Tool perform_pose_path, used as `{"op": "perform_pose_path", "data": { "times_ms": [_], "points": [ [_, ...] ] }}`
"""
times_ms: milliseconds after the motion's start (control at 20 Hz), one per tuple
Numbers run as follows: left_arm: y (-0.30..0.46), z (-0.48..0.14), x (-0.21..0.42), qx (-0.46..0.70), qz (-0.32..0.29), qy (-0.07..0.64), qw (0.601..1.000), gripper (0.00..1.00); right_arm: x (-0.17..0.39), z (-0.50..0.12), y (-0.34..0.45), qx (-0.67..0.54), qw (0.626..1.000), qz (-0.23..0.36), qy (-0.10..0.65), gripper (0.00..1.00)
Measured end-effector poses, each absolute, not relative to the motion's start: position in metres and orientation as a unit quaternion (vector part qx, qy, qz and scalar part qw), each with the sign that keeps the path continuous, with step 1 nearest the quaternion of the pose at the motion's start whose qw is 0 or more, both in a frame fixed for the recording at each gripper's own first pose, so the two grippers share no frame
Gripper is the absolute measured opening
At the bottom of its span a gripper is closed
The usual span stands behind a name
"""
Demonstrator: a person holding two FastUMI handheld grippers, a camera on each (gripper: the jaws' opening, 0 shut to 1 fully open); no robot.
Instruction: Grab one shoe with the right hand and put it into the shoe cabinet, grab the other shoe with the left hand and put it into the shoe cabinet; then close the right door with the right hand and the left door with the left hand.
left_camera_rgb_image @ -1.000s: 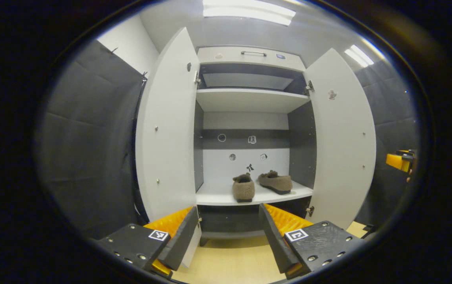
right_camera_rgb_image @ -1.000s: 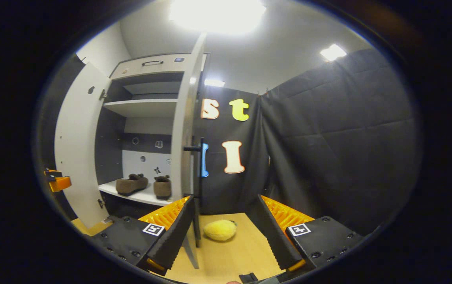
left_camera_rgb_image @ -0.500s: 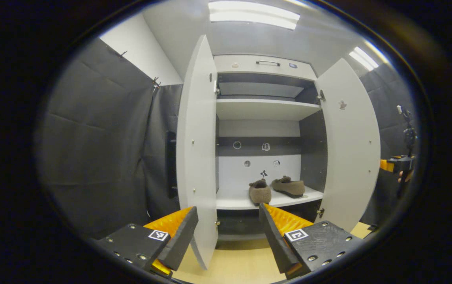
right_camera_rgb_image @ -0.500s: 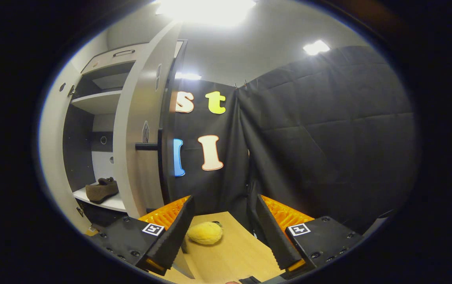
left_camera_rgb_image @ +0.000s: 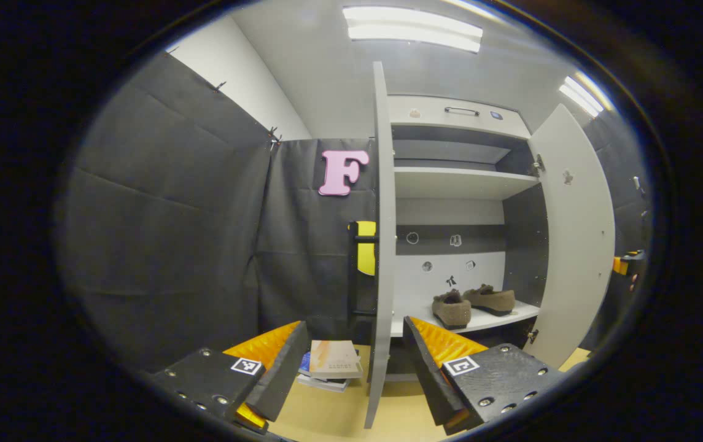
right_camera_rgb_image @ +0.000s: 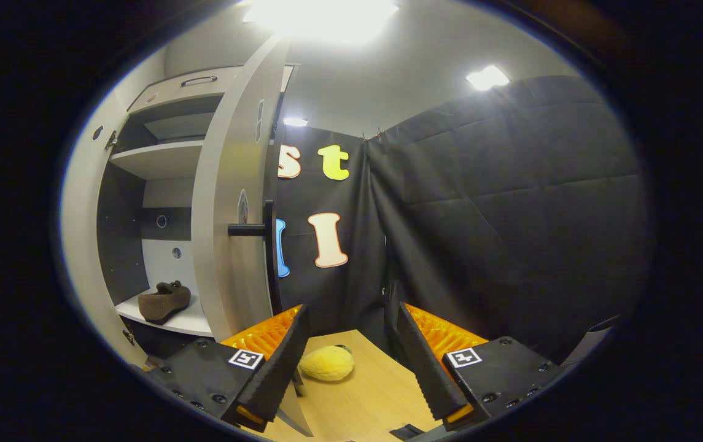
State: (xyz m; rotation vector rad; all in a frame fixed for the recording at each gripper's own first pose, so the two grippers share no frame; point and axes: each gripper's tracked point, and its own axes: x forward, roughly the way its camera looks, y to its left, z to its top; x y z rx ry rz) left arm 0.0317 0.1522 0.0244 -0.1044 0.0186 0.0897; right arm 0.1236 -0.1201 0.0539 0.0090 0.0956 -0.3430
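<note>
— Starting at the left of the left gripper view: what does the left gripper (left_camera_rgb_image: 354, 368) face?

— Its jaws are apart, with nothing between them. Books (left_camera_rgb_image: 331, 363) lie on the floor (left_camera_rgb_image: 339, 417) just beyond. Right of them the left door (left_camera_rgb_image: 380, 245) stands edge-on, wide open.

— And the shoes?

— Both sit side by side on the cabinet's (left_camera_rgb_image: 455, 113) lower shelf (left_camera_rgb_image: 480, 319): the near shoe (left_camera_rgb_image: 451, 309) heel-out, the far shoe (left_camera_rgb_image: 491, 298) angled beside it. Past them the right door (left_camera_rgb_image: 575, 233) is open too.

— What about the right gripper view?

— At its left one shoe shows on the shelf. Then comes the right door with its handle (right_camera_rgb_image: 247, 230) sticking out. The right gripper (right_camera_rgb_image: 351, 362) is near the door's lower edge, its jaws apart and empty. A yellow plush (right_camera_rgb_image: 326, 363) lies on the floor between them.
</note>
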Motion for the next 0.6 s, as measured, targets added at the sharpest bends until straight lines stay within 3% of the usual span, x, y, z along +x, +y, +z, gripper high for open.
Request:
{"op": "perform_pose_path", "data": {
  "times_ms": [150,200,600],
  "points": [
    [0.165,0.02,0.039,-0.055,0.046,0.009,0.997,0.93,0.123,0.053,-0.099,0.004,0.987,-0.156,0.044,0.88],
    [0.167,0.017,0.04,-0.056,0.046,0.01,0.997,0.93,0.123,0.054,-0.091,0.005,0.987,-0.153,0.044,0.93],
    [0.189,-0.001,0.055,-0.061,0.043,0.021,0.997,0.93,0.13,0.052,-0.049,0.004,0.99,-0.132,0.043,0.93]
  ]
}}
